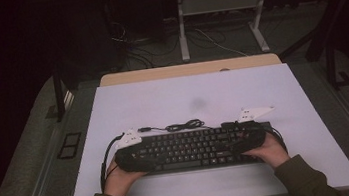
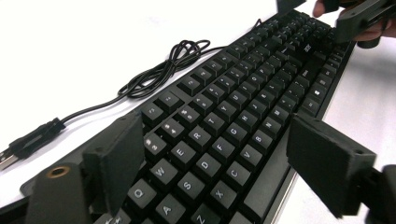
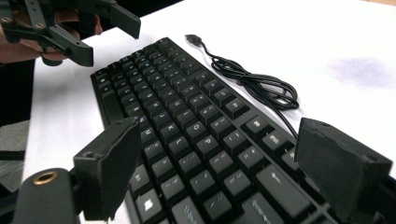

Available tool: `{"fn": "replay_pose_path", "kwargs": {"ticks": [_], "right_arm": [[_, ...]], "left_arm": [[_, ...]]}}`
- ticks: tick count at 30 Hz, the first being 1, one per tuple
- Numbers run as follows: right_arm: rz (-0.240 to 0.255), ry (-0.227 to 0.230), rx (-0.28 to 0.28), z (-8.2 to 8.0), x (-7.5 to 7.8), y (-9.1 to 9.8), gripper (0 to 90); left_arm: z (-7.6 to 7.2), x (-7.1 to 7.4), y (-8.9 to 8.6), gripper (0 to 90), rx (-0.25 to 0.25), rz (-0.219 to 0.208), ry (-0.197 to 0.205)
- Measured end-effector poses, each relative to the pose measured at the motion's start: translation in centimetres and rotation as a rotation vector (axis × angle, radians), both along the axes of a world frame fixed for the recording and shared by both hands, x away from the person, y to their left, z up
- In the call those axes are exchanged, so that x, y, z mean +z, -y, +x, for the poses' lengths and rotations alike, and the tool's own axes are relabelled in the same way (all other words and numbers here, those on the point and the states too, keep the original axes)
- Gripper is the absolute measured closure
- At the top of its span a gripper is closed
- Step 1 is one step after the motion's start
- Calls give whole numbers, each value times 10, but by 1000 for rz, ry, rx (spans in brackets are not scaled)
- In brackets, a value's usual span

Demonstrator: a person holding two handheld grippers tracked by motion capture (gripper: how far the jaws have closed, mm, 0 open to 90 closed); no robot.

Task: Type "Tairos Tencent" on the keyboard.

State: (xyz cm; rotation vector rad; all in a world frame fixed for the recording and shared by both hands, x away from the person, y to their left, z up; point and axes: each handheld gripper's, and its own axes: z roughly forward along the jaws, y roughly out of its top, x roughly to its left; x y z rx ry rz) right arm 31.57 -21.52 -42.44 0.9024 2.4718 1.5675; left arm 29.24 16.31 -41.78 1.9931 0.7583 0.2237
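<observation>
A black keyboard (image 1: 194, 148) lies on the white table top (image 1: 187, 96), near its front edge. Its black cable (image 1: 183, 125) is coiled just behind it, ending in a USB plug (image 2: 32, 140). My left gripper (image 1: 139, 157) is at the keyboard's left end. Its jaws stand wide apart (image 2: 219, 144), one over the back edge and one by the front edge, with the letter keys (image 2: 243, 102) between them and no pad pressing. My right gripper (image 1: 242, 142) is at the right end, open the same way (image 3: 224, 158) across the keys (image 3: 187, 121). Each gripper view shows the other gripper (image 2: 355, 18) (image 3: 105, 37) at the far end.
A faint grey smudge (image 1: 197, 104) marks the white top behind the cable. A wooden desk edge (image 1: 189, 69) runs along the back. Beyond it stand a metal table frame (image 1: 182, 31) and loose floor cables (image 1: 216, 42). The person's sleeves (image 1: 303, 178) come in at the front edge.
</observation>
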Motion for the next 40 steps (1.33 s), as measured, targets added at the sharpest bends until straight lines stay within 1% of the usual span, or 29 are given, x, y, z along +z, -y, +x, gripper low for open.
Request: {"fn": "replay_pose_path", "kwargs": {"ticks": [6, 8, 9, 10, 15, 18, 21, 25, 29, 31, 35, 36, 40], "right_arm": [[8, 5, -20, -10, 1, 16, 145], [3, 9, -26, -13, 1, 21, 145], [4, 3, -29, -14, 1, 23, 145], [0, 7, -33, -16, 1, 26, 145], [-4, 13, -55, -25, -2, 40, 145], [-14, 13, -67, -28, -4, 48, 145], [-14, 7, -78, -32, -5, 56, 145], [-17, 10, -92, -36, -6, 66, 145], [-19, 18, -114, -42, -7, 78, 145], [-20, 11, -131, -44, -9, 84, 145], [-19, 10, -156, -47, -10, 94, 145], [-21, 6, -159, -47, -9, 95, 145], [-14, 14, -162, -48, -9, 97, 145]], "left_arm": [[-7, -1, -7, 149, 6, 1, 2], [-8, -2, -9, 148, 12, -4, -3], [-9, -3, -11, 145, 9, 2, -3], [-9, -3, -12, 143, 12, -4, 0], [-11, -4, -16, 136, 19, -6, 2], [-10, -5, -17, 115, 26, -5, 1], [-10, -6, -16, 90, 25, 6, 2], [-11, -5, -16, 55, 35, 6, 7], [-10, -5, -17, 22, 47, 3, 4], [-10, -5, -18, 0, 46, 10, 2], [-10, -4, -17, 0, 53, 11, 6], [-10, -4, -17, 0, 55, 11, 6], [-10, -4, -17, 0, 54, 12, 2]]}}
